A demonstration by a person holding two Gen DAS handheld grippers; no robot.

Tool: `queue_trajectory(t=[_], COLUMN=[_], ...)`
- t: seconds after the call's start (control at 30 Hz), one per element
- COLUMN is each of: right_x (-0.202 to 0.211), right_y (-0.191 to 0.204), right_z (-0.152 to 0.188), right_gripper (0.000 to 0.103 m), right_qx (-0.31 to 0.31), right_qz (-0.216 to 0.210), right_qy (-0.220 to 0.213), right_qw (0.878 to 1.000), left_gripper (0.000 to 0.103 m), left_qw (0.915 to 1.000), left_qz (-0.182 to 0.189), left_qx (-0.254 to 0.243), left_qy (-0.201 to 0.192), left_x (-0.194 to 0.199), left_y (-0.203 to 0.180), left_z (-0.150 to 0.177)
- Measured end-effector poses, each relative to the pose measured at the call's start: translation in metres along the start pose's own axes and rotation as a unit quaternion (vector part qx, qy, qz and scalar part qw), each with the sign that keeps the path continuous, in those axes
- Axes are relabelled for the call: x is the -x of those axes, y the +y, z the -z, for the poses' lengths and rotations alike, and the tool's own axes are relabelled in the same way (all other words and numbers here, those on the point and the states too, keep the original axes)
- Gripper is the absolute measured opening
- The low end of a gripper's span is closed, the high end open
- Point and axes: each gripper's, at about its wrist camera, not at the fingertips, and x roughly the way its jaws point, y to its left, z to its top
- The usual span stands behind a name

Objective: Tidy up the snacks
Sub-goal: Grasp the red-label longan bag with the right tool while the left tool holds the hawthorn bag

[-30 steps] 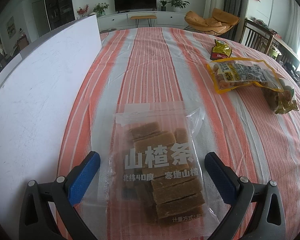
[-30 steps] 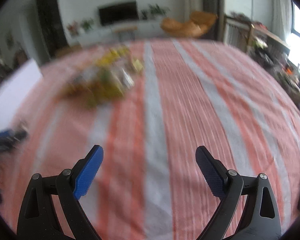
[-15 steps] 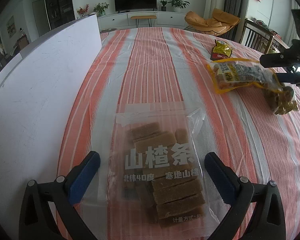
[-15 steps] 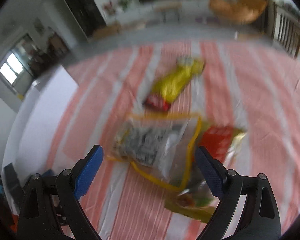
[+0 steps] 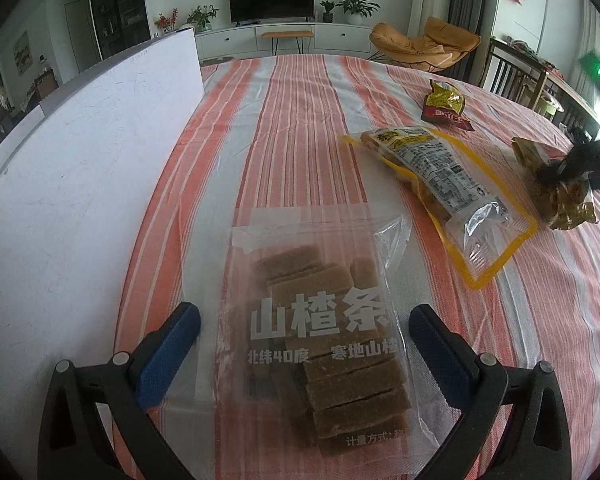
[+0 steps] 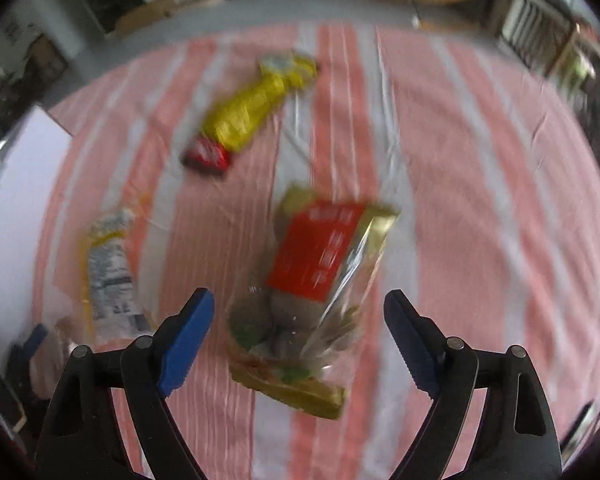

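- Risk one sat with my right gripper: it hung over the gold-and-red snack bag, jaws wide but just narrowing, the bag between them with neither pad touching. Closing from there could have pinched only loose film and let the bag slip.
- Right wrist view was blurred, so I judged alignment poorly; one blue pad could have landed on the striped tablecloth and bunched it.
- My left gripper stood wide over the clear bag of brown bars, pads clear of it on both sides. A hard squeeze there might have cracked the bars.
- The yellow-edged packet and small yellow-red pouch lay near the right hand's path; a sideways sweep could have dragged them.
- The white board stood just beside the left gripper and could have been knocked.
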Motion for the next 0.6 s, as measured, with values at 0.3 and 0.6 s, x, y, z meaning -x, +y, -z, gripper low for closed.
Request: queue_trajectory(t=[0.3,0.6], right_x=[-0.009,0.034], right_y=[-0.021,-0.023], right_z=[0.046,0.169], right_gripper=[0.077,0.078], right_qx=[-0.016,0.032], right_qz=[0.033,0.013], right_qy=[-0.095,-0.194], right_qw=[0.995,0.98], left_gripper=[0.103,0.103], left_qw=[1.0,1.0], left_qz=[0.0,-0.001], left_qx=[0.0,0.0], left_qy=[0.0,0.0], left_x=[-0.001,-0.001], left_y=[-0.001,-0.001], left_z=[-0.001,-0.001])
